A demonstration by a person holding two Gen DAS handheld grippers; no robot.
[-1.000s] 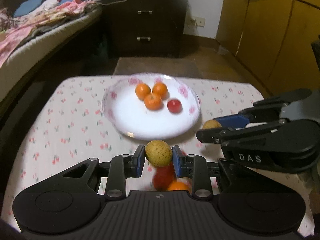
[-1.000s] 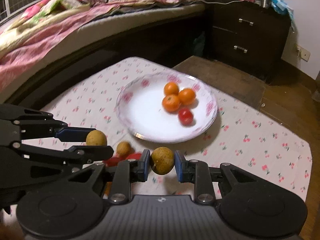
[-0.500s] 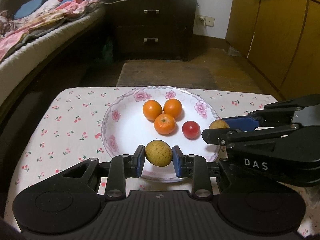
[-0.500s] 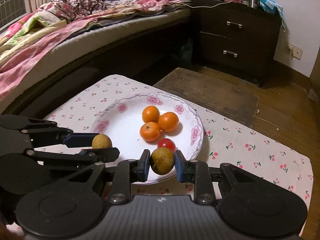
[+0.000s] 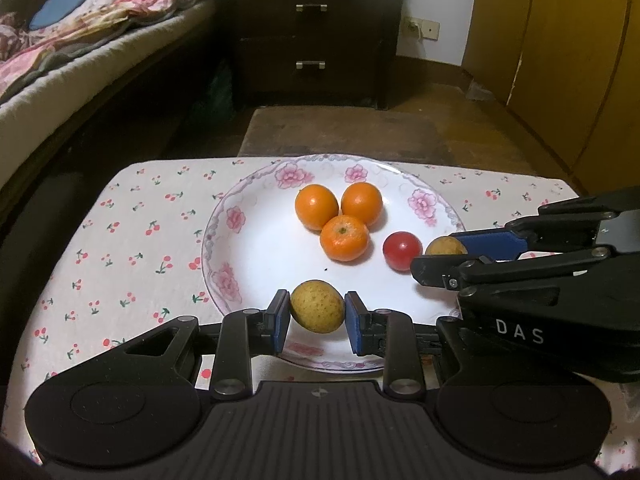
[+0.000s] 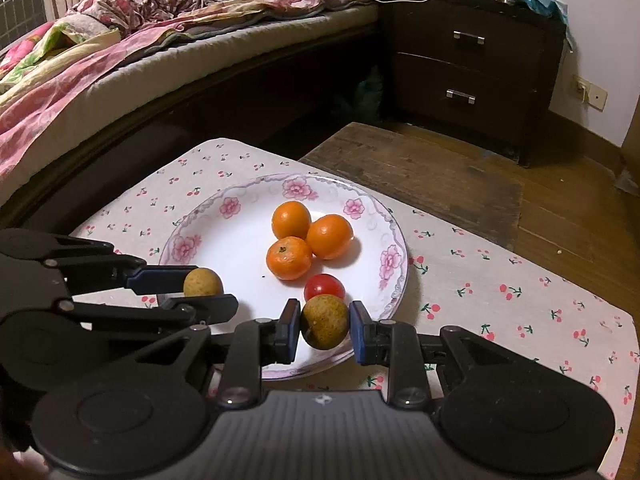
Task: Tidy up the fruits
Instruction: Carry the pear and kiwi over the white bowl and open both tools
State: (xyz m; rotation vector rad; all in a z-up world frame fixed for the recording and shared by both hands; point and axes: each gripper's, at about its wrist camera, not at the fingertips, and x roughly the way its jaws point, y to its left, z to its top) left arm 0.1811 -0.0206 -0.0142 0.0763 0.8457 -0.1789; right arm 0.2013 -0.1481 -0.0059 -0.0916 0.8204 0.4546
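Observation:
A white plate with pink flowers (image 5: 228,220) (image 6: 384,264) sits on a cherry-print tablecloth. It holds three oranges (image 5: 344,238) (image 6: 289,258) and a red cherry tomato (image 5: 402,250) (image 6: 324,286). My left gripper (image 5: 317,320) is shut on a yellow-brown fruit (image 5: 317,311) over the plate's near edge; it also shows in the right wrist view (image 6: 202,284). My right gripper (image 6: 324,326) is shut on a second yellow-brown fruit (image 6: 324,322) beside the tomato, seen from the left wrist too (image 5: 444,247).
The cherry-print cloth (image 5: 132,232) covers a small table with edges close around the plate. Beyond are a dark wooden platform (image 5: 344,132), a dark drawer chest (image 5: 316,36), a bed (image 6: 120,60) at left and wooden cabinets (image 5: 560,60) at right.
Both grippers have moved forward with their fruits, from before the plate to above its near part. The loose fruits seen below the left gripper earlier are out of view.

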